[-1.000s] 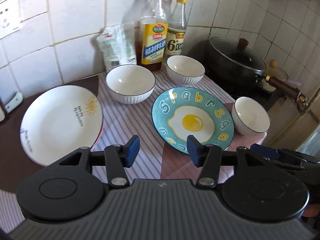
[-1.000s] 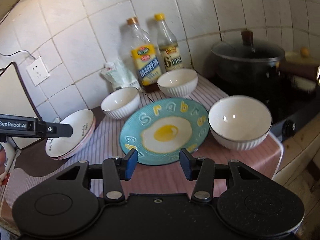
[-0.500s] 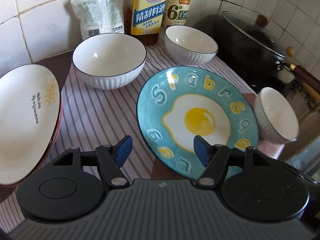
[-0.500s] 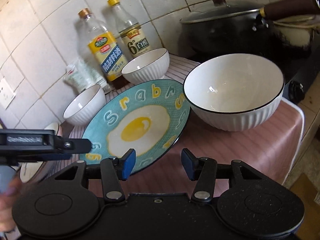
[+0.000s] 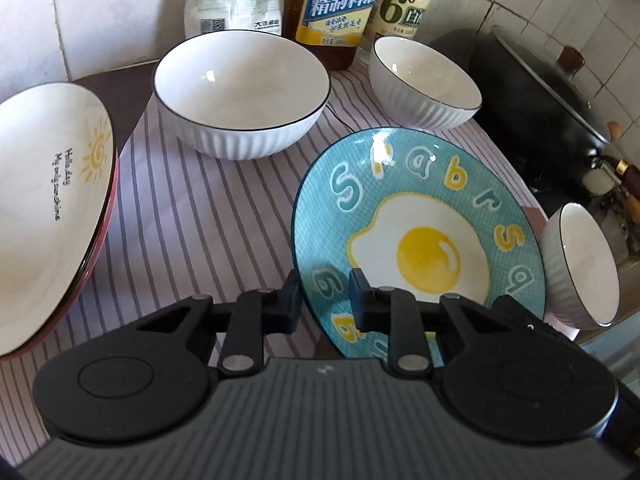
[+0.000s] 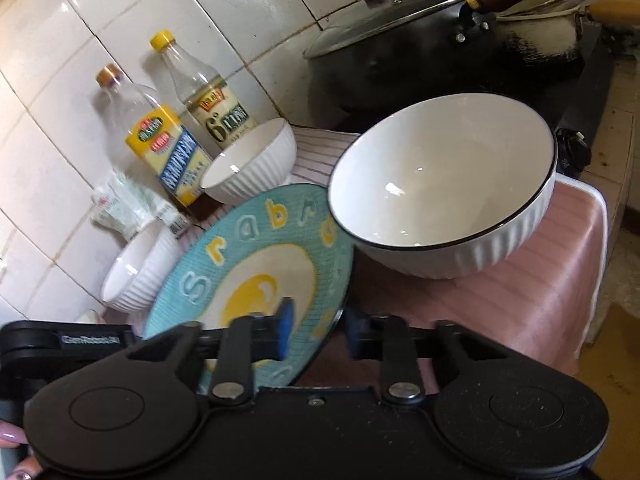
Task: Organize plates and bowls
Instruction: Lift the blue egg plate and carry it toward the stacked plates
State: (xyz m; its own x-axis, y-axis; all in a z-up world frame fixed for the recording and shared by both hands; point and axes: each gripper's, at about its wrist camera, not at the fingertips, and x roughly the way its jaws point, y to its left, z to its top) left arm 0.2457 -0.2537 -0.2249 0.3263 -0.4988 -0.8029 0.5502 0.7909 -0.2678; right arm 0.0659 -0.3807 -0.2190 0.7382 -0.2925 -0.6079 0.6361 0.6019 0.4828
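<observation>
A second ago both my hand-held grippers hung apart above the desk (image 5: 224,216). Now my left hand-held gripper (image 5: 323,300) is closing on the near rim of the blue egg plate (image 5: 416,216), lower centre of frame, and my right hand-held gripper (image 6: 316,330) is clamped on its rim; lifting can follow.
</observation>
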